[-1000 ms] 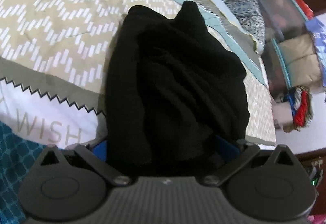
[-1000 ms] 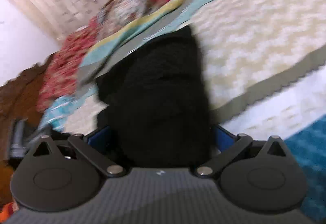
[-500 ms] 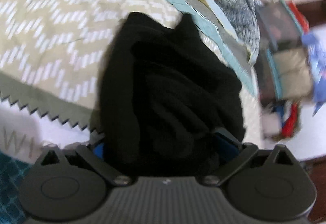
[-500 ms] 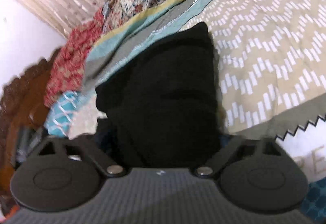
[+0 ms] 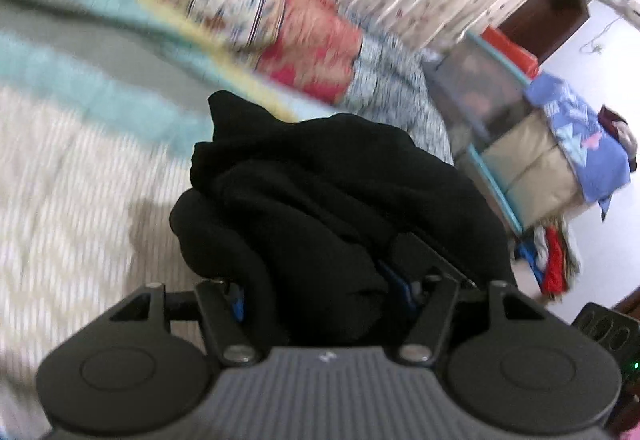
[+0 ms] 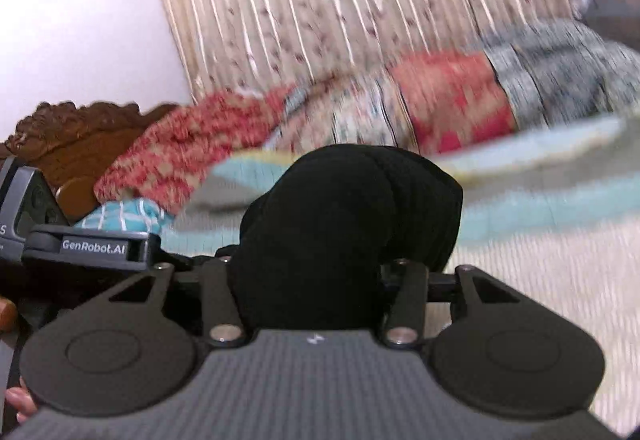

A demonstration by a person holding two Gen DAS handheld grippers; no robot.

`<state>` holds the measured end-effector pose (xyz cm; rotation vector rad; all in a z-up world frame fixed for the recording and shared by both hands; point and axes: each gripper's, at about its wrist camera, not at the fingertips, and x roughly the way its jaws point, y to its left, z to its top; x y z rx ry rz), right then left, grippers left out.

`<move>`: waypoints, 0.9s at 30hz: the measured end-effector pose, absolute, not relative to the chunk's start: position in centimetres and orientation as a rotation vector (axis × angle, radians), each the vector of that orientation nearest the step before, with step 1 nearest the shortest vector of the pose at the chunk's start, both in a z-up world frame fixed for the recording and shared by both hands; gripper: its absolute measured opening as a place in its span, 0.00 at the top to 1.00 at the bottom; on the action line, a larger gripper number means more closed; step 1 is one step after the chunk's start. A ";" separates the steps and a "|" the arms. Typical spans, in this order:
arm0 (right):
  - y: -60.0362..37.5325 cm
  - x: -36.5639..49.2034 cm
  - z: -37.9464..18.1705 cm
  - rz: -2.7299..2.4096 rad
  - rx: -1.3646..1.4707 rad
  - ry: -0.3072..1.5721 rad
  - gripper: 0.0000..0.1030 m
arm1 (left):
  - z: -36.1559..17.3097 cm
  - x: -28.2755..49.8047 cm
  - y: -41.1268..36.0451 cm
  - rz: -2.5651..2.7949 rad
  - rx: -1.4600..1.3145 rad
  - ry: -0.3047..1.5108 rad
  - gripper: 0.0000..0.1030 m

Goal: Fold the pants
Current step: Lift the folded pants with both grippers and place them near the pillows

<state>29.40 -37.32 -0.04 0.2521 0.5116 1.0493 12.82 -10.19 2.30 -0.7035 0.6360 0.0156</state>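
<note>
1. Two tongs, both mine, both clamped on the same black pants point(image 5: 340, 208); my left tongs point(image 5: 320, 296) have the cloth bunched between the jaws, blue pads just showing at each side.
2. My right tongs point(image 6: 316, 280) are closed on the other part of the pants point(image 6: 352, 216), the cloth filling the whole gap, so fingertips are hidden there.
3. The pants are a rumpled, doubled-up bundle, held up off the bed point(image 5: 72, 208), hanging over the cream zigzag quilt with a shadow under them in the left view.
4. One pointed corner of the cloth sticks up at the far end in the left view.
5. Background is motion-blurred: teal and grey bands of the quilt, then a red floral blanket point(image 6: 448, 100) along the far edge of the bed.
6. A pleated floral curtain point(image 6: 320, 0) hangs behind the bed.
7. A carved wooden headboard point(image 6: 80, 136) sits at the left of the right view.
8. Stacked storage bags point(image 5: 532, 144) stand beside the bed on the right of the left view, a blue cloth draped on top.
</note>
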 end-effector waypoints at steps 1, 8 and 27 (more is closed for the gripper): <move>-36.8 30.6 0.3 1.053 0.246 0.475 0.51 | 2.9 14.5 -9.3 0.017 -0.702 0.610 0.42; -31.4 40.9 -1.4 1.003 0.294 0.428 0.50 | 0.2 27.2 -4.5 0.082 -0.679 0.570 0.38; -32.0 42.0 -9.3 0.724 0.208 0.759 0.12 | -4.1 27.1 -8.0 0.401 -0.506 0.796 0.10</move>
